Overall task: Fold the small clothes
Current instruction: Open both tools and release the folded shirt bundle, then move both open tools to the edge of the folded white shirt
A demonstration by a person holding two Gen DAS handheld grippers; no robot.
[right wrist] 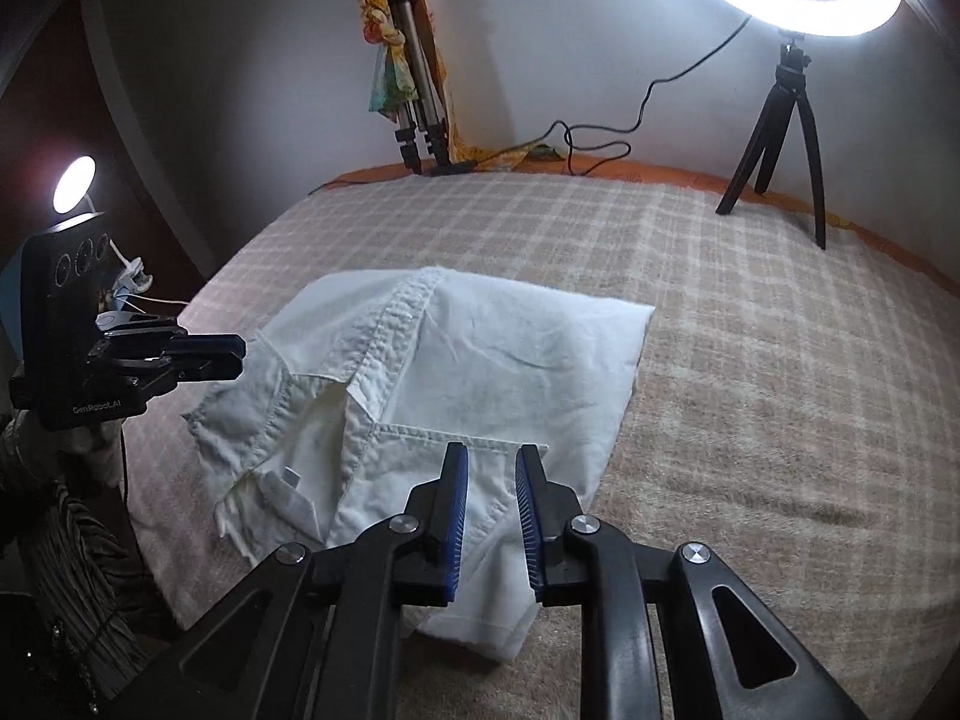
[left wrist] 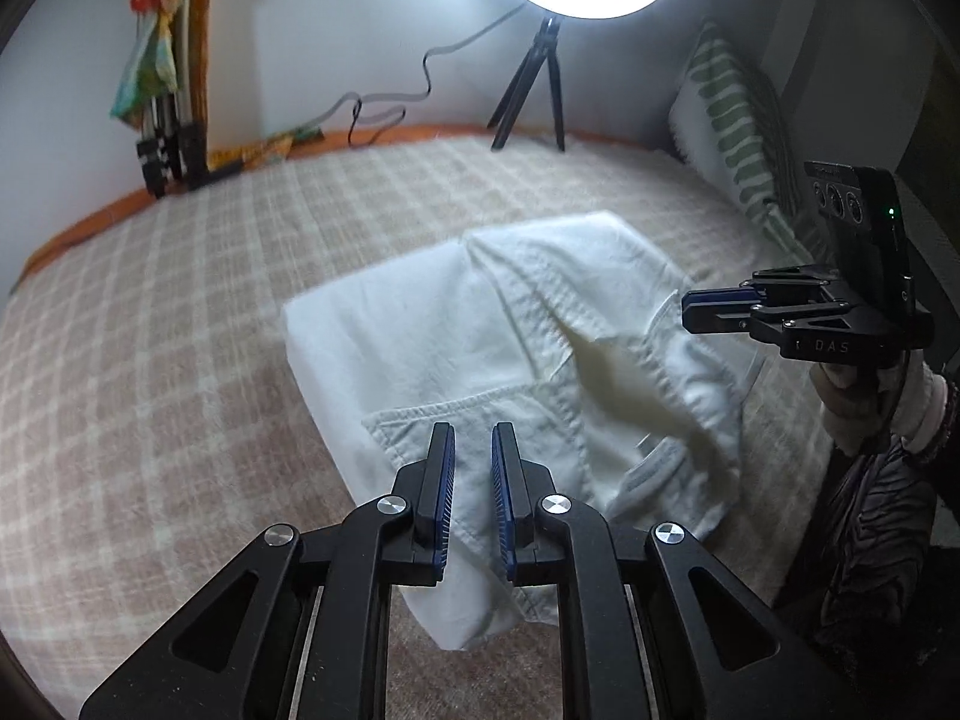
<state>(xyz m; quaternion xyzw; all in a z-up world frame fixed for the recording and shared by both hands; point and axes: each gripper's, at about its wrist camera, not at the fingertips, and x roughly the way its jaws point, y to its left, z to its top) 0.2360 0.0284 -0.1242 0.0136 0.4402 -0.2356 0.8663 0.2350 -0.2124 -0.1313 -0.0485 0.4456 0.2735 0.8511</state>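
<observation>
A small white garment [left wrist: 510, 348] lies partly folded on the checked bedspread, with seams and a pocket showing; it also shows in the right wrist view [right wrist: 456, 372]. My left gripper [left wrist: 473, 438] hovers over its near edge, jaws a little apart, holding nothing. My right gripper [right wrist: 491, 459] hovers over the garment's near corner, jaws apart and empty. Each gripper shows in the other's view: the right gripper [left wrist: 690, 306] beside the garment's right edge and the left gripper [right wrist: 240, 354] by its left edge, both seen edge-on.
A lit ring light on a black tripod [left wrist: 534, 90] stands at the bed's far side; it also shows in the right wrist view [right wrist: 780, 138]. A folded tripod with coloured cloth [left wrist: 162, 90] leans in the corner. A green-patterned pillow [left wrist: 732, 138] lies at right. A cable [right wrist: 600, 144] trails along the wall.
</observation>
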